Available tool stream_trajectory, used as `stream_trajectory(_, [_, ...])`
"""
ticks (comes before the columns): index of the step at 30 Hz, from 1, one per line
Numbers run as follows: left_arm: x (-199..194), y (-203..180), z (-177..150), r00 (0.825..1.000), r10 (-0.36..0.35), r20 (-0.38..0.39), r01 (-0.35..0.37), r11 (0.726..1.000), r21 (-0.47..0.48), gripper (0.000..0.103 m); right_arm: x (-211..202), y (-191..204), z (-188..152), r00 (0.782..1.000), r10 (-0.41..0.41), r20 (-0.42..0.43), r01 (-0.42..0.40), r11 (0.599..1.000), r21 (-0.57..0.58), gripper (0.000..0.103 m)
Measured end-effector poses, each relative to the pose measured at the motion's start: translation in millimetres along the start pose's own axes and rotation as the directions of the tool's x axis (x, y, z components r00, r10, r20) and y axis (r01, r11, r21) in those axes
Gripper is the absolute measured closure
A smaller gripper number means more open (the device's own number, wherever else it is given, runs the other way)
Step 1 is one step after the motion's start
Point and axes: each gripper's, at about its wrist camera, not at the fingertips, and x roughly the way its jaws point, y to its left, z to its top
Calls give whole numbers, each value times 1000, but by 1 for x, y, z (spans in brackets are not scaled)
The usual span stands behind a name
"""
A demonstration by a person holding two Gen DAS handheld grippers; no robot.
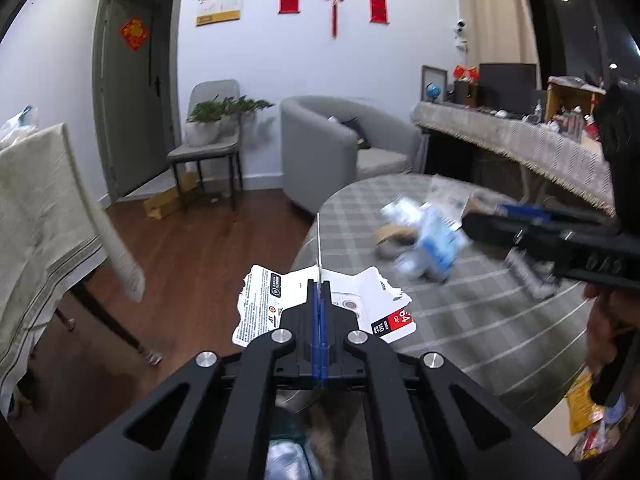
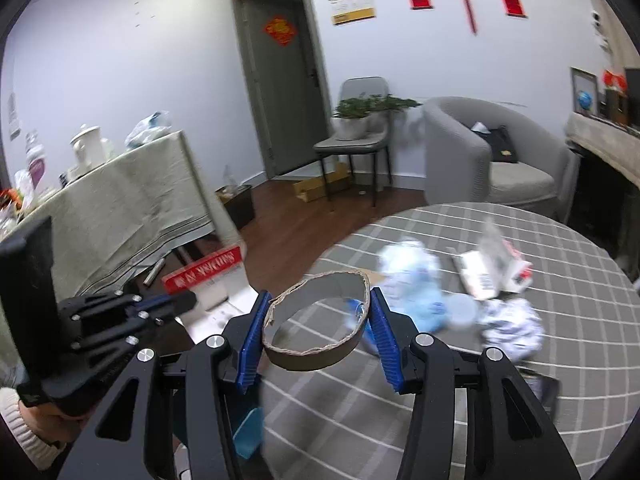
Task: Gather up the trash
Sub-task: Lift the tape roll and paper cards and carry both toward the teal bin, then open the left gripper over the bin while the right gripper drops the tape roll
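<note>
My left gripper point(image 1: 319, 289) is shut on a torn white packaging card point(image 1: 264, 304) with black print and a red corner, held over the near edge of the round table point(image 1: 480, 328) with a grey checked cloth. My right gripper point(image 2: 319, 294) is shut on a brown cardboard ring point(image 2: 312, 358), its blue pads point(image 2: 252, 336) pressing both sides. Past it on the table point(image 2: 440, 408) lie a crumpled blue-white plastic wrapper point(image 2: 412, 280), torn white packaging point(image 2: 492, 272) and a crumpled printed paper point(image 2: 512, 324). The right gripper's dark body point(image 1: 560, 240) shows at the right of the left wrist view.
A cloth-covered table point(image 2: 132, 200) with jars stands at the left, with a red box point(image 2: 204, 272) on the wooden floor below it. A grey armchair point(image 2: 480, 152), a chair with a potted plant point(image 2: 356, 120), a cardboard box point(image 2: 316, 186) and a green door point(image 2: 280, 100) line the far wall.
</note>
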Motion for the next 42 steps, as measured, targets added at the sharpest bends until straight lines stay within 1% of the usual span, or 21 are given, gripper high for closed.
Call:
stream_trajectory(3, [3,22,-10,999,20,-46,-20,1000,-15,101,12,23,1,999,29,-13,-29,999,-25,53])
stream_trajectory(4, [6,29,-16,996,34,-76,-35,999,-13,101,16,29,2,999,38,-18,-39,999,-30,53])
stream_trajectory(6, [12,38,-25,991,56,-125,-58,998,-14,101,26,44,2,998,60,-32,-61,998,-35,53])
stream_trajectory(8, [19,52,-39,980,63,-190,-71,997,-37,101,37,56,2,996,75,-55,-77,996,-39,53])
stream_trajectory(11, [30,73,-60,956,49,-288,-75,994,-81,101,56,76,-3,990,97,-106,-103,993,-58,53])
stream_trajectory(15, [40,96,-82,925,19,-380,-72,989,-126,101,79,98,-14,977,113,-178,-129,988,-84,53])
stream_trajectory(18, [49,109,-98,891,12,-454,-83,987,-138,101,97,112,-22,966,116,-230,-140,986,-94,53])
stream_trajectory(20, [57,116,-110,865,6,-502,-90,986,-143,100,110,120,-27,958,120,-259,-148,985,-92,53])
stream_trajectory(22, [61,123,-118,849,5,-529,-103,982,-155,98,119,126,-30,952,123,-282,-153,984,-87,53])
stream_trajectory(23, [62,126,-121,844,4,-537,-104,982,-156,97,123,127,-31,949,123,-291,-155,984,-87,53])
stream_trajectory(24, [63,130,-124,839,7,-545,-108,982,-153,91,127,130,-32,946,124,-301,-156,984,-87,53])
stream_trajectory(25, [63,133,-126,835,16,-551,-116,982,-147,82,132,134,-35,941,123,-316,-158,984,-88,53])
stream_trajectory(26, [62,136,-128,833,19,-553,-120,982,-148,76,137,135,-35,937,122,-326,-159,983,-88,53])
stream_trajectory(27, [61,141,-129,833,20,-553,-124,981,-151,64,142,139,-37,933,122,-338,-161,983,-90,53])
stream_trajectory(28, [61,146,-131,837,24,-546,-132,979,-158,60,145,140,-39,931,122,-344,-162,983,-90,53])
stream_trajectory(29, [59,151,-130,842,26,-539,-134,978,-162,59,148,141,-41,928,122,-353,-164,982,-92,53])
stream_trajectory(31, [53,158,-126,852,33,-523,-139,977,-165,52,155,146,-45,922,121,-369,-167,981,-96,53])
stream_trajectory(33, [46,165,-121,866,34,-498,-142,973,-180,48,163,151,-49,915,119,-386,-170,980,-100,53])
stream_trajectory(34, [40,170,-118,877,28,-480,-140,970,-198,46,168,154,-52,910,117,-398,-171,980,-102,53])
stream_trajectory(40, [12,187,-102,922,38,-386,-141,960,-242,39,193,160,-77,880,97,-465,-165,980,-108,53])
stream_trajectory(42, [6,190,-98,931,41,-362,-140,958,-252,38,199,162,-85,868,89,-489,-161,981,-109,53])
